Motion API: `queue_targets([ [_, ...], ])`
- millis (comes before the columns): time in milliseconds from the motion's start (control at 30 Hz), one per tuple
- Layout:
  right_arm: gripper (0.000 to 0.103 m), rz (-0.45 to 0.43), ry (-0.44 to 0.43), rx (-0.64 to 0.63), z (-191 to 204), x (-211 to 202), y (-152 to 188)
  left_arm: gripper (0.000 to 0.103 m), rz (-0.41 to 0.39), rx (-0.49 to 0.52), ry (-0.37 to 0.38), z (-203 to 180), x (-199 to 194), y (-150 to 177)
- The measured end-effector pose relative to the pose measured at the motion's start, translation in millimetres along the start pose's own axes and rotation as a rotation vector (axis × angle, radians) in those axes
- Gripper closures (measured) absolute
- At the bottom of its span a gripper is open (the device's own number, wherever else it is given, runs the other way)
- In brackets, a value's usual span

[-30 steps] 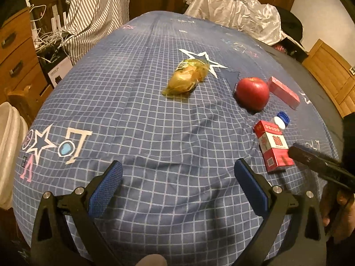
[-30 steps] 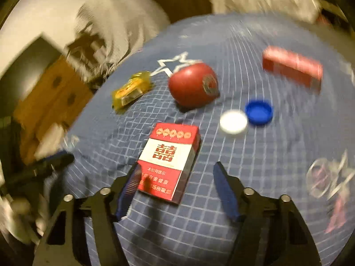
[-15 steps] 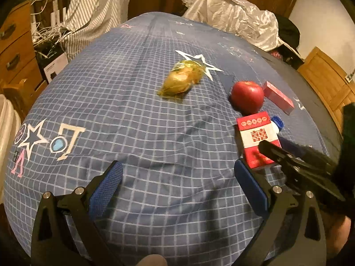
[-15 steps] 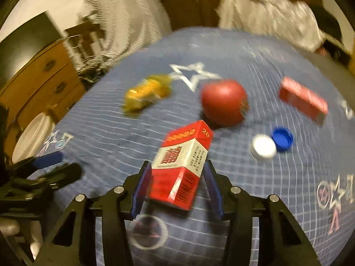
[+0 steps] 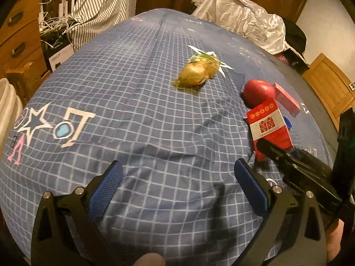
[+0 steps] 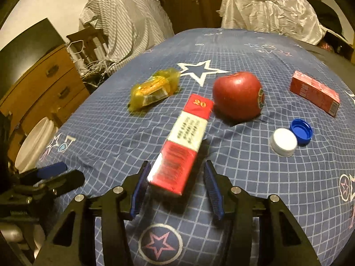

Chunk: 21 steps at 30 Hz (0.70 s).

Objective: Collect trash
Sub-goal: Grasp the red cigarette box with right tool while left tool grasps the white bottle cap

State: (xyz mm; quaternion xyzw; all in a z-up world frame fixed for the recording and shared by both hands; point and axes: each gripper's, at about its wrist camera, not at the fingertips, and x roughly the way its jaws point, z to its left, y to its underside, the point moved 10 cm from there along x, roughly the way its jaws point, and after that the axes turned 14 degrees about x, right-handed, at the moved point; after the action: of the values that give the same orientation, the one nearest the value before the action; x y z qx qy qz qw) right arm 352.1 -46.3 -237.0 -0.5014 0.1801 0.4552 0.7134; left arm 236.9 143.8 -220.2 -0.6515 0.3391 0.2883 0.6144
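My right gripper (image 6: 176, 180) is shut on a red and white cigarette box (image 6: 180, 143) and holds it lifted above the blue checked cloth (image 6: 244, 166). The box also shows in the left wrist view (image 5: 268, 126), held by the right gripper (image 5: 275, 153). My left gripper (image 5: 177, 181) is open and empty, low over the cloth's near edge. A yellow plastic wrapper (image 5: 197, 72) lies mid-table, also seen in the right wrist view (image 6: 153, 88). A white cap (image 6: 283, 141) and a blue cap (image 6: 301, 131) lie to the right.
A red apple (image 6: 237, 95) sits just behind the held box. A second red box (image 6: 315, 93) lies at the far right. A white bin (image 6: 33, 141) stands off the table's left side, by wooden drawers (image 6: 44, 82). Crumpled white plastic (image 5: 239, 17) lies at the back.
My right gripper closed on the cigarette box and lifted it off the cloth, turning it on edge. My left gripper stayed open and barely moved.
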Motion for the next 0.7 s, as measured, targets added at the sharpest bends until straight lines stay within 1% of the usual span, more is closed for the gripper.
queue_targets([
  [100, 0.05, -0.016, 0.009, 0.038, -7.4, -1.3, -5.1, 0.006, -0.007, 0.017, 0.018, -10.1, 3.7, -5.7],
  [133, 0.052, -0.018, 0.011, 0.048, -9.6, -1.5, -5.8, 0.006, -0.007, 0.023, 0.026, -13.9, 5.1, -7.5],
  [167, 0.057, -0.019, 0.008, 0.052, -10.6, -2.2, -6.1, 0.006, -0.006, 0.029, 0.035, -18.0, 6.6, -8.9],
  [200, 0.066, -0.018, 0.002, 0.053, -11.9, -3.7, -5.9, 0.006, -0.001, 0.039, 0.04, -22.9, 9.0, -10.9],
  [233, 0.07, -0.02, -0.007, 0.054, -12.6, -6.6, -6.0, 0.006, 0.005, 0.049, 0.043, -26.9, 11.1, -12.0],
  [300, 0.072, -0.038, -0.015, 0.052, -16.5, -16.6, -7.8, 0.006, 0.016, 0.079, 0.069, -40.5, 16.0, -15.1],
  [367, 0.074, -0.076, -0.011, 0.051, -30.6, -38.8, -11.9, 0.006, 0.029, 0.136, 0.103, -62.6, 23.1, -20.6],
  [433, 0.075, -0.119, 0.024, 0.041, -51.7, -64.9, -15.9, 0.006, 0.036, 0.195, 0.14, -87.0, 31.1, -26.0],
  [467, 0.075, -0.146, 0.052, 0.031, -64.5, -79.5, -17.6, 0.006, 0.038, 0.232, 0.16, -100.8, 35.8, -29.4],
  [500, 0.075, -0.176, 0.099, 0.018, -82.9, -97.4, -18.6, 0.006, 0.046, 0.274, 0.178, -115.3, 42.3, -32.9],
  [567, 0.075, -0.198, 0.171, 0.012, -114.4, -118.7, -16.8, 0.011, 0.061, 0.328, 0.217, -139.4, 55.0, -39.1],
  [633, 0.075, -0.196, 0.241, 0.01, -145.0, -132.8, -13.7, 0.022, 0.085, 0.379, 0.259, -163.5, 69.8, -43.7],
  [700, 0.075, -0.184, 0.298, 0.016, -172.9, -141.6, -8.6, 0.025, 0.098, 0.433, 0.282, -185.7, 83.1, -48.3],
])
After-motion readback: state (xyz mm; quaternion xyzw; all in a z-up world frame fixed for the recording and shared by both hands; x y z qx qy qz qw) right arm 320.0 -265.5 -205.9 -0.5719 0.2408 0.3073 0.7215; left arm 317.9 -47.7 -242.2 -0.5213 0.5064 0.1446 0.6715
